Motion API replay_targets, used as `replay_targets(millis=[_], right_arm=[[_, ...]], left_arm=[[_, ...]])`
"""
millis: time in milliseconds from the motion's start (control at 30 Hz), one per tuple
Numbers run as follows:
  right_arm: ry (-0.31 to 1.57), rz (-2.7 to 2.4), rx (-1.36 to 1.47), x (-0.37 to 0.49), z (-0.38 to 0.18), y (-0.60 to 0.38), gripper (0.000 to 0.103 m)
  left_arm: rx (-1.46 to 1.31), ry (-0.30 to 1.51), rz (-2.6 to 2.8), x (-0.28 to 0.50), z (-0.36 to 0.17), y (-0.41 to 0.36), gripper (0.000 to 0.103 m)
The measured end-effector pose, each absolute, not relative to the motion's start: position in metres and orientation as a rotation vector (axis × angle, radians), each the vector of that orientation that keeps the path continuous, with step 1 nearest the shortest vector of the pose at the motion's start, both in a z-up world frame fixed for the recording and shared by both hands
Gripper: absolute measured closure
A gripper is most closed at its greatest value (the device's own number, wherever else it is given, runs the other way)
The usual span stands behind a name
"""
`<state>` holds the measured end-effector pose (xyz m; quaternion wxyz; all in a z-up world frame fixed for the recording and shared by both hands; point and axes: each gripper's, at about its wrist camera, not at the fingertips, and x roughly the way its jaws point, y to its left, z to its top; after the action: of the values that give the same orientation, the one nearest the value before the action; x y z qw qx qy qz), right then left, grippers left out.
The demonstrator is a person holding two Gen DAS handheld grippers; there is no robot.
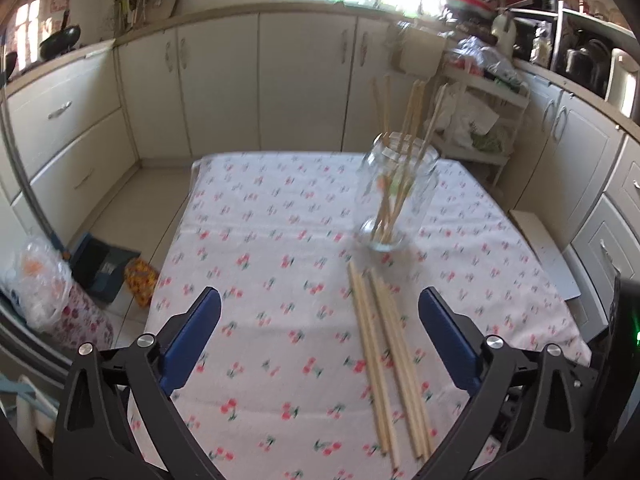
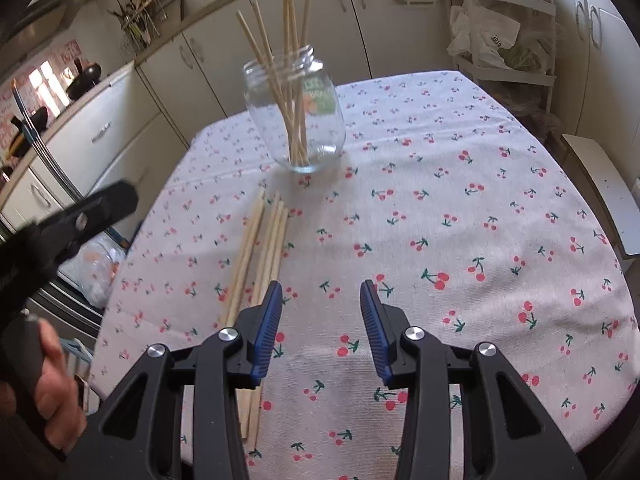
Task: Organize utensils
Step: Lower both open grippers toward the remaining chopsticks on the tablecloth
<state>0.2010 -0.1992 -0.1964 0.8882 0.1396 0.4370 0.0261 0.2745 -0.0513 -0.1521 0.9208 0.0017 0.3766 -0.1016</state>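
A clear glass jar (image 1: pixel 394 196) (image 2: pixel 296 112) stands upright on the cherry-print tablecloth (image 1: pixel 272 264) (image 2: pixel 440 184) and holds several wooden chopsticks. More loose chopsticks (image 1: pixel 386 356) (image 2: pixel 262 264) lie in a bundle on the cloth in front of it. My left gripper (image 1: pixel 320 304) hovers over the cloth with its jaws wide open and nothing between them; the bundle lies just inside its right finger. My right gripper (image 2: pixel 320 292) is partly open and empty, its left finger (image 2: pixel 268 320) overlapping the bundle's near end. The left gripper's finger (image 2: pixel 96 212) and a hand (image 2: pixel 56 380) show at the right wrist view's left edge.
Cream kitchen cabinets (image 1: pixel 224 88) run along the back and both sides. A white rack with bags (image 1: pixel 476 112) (image 2: pixel 504 36) stands past the table's far right corner. Beside the table's left edge on the floor are a plastic bag (image 1: pixel 40 280) and a dark dustpan (image 1: pixel 100 268).
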Motion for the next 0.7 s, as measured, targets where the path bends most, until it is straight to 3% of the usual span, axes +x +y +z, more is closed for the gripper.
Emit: replay_targets(millis=[333, 633, 700], right_arm=[[0.965, 0.082, 0.161, 0.226, -0.205, -0.167, 0.066], [0.997, 0.102, 0.079, 0.237, -0.213, -0.158, 0.068], [0.997, 0.1, 0.048, 0.24, -0.214, -0.155, 0.074]], left_arm=[[-0.031, 0.874, -0.143, 0.271, -0.18, -0.021, 0.008], [0.015, 0.912, -0.176, 0.283, -0.193, -0.042, 0.008], [0.033, 0.919, -0.187, 0.29, -0.195, -0.051, 0.008]])
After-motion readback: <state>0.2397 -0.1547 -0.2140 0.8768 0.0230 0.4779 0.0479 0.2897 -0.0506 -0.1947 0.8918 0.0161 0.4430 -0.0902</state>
